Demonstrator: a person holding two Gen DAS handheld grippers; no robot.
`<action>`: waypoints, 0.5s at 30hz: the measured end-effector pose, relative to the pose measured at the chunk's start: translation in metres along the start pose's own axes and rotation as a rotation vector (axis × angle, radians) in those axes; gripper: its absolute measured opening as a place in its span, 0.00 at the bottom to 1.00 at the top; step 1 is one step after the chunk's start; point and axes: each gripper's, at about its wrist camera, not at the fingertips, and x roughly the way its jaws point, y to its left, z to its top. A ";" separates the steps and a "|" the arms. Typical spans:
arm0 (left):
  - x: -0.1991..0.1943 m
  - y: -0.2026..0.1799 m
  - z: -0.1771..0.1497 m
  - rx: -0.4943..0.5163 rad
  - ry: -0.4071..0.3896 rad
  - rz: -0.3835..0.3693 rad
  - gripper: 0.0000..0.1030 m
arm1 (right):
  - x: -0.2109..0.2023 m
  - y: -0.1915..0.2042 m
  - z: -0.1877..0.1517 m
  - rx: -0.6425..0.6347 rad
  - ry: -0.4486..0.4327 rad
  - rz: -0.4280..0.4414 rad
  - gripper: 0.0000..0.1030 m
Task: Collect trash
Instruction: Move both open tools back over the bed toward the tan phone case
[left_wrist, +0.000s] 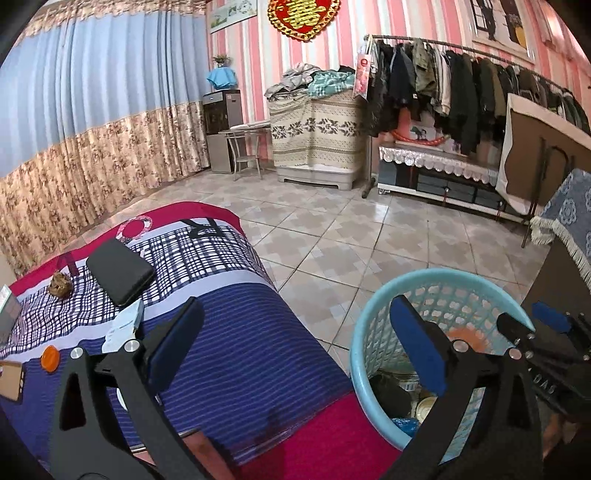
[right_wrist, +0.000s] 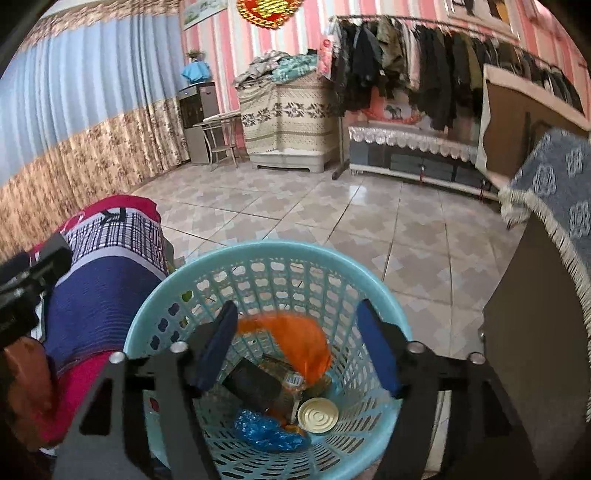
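Both grippers are held spread wide, nothing gripped. Right gripper (right_wrist: 295, 347) is poised above the basket (right_wrist: 236, 254). Left gripper (left_wrist: 299, 343) is levelled over the bed (left_wrist: 236, 332) edge, basket at 3 o'clock.

The basket (right_wrist: 373, 291) was light blue. Inside lay an orange wrapper (right_wrist: 295, 336) and a blue crumpled bag (right_wrist: 266, 432). The bed cover (left_wrist: 236, 325) had navy stripes, a black-white check and red borders.

Perforated pale-blue plastic basket (right_wrist: 266, 258) holding crinkled glossy blue film (right_wrist: 266, 432), a smooth metal can lid (right_wrist: 317, 415) and thin orange plastic (right_wrist: 295, 339); woven striped cloth bedcover (left_wrist: 236, 332); glossy ceramic floor tiles (left_wrist: 369, 236); matt black phone case (left_wrist: 120, 271).
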 end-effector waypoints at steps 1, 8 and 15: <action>-0.003 0.003 0.001 -0.010 -0.002 -0.005 0.95 | -0.003 0.000 0.000 0.002 -0.009 -0.003 0.74; -0.017 0.020 0.002 -0.035 -0.014 -0.005 0.95 | -0.014 -0.004 0.008 0.025 -0.055 -0.011 0.85; -0.034 0.040 0.005 -0.048 -0.031 0.014 0.95 | -0.024 0.002 0.011 0.012 -0.086 -0.020 0.86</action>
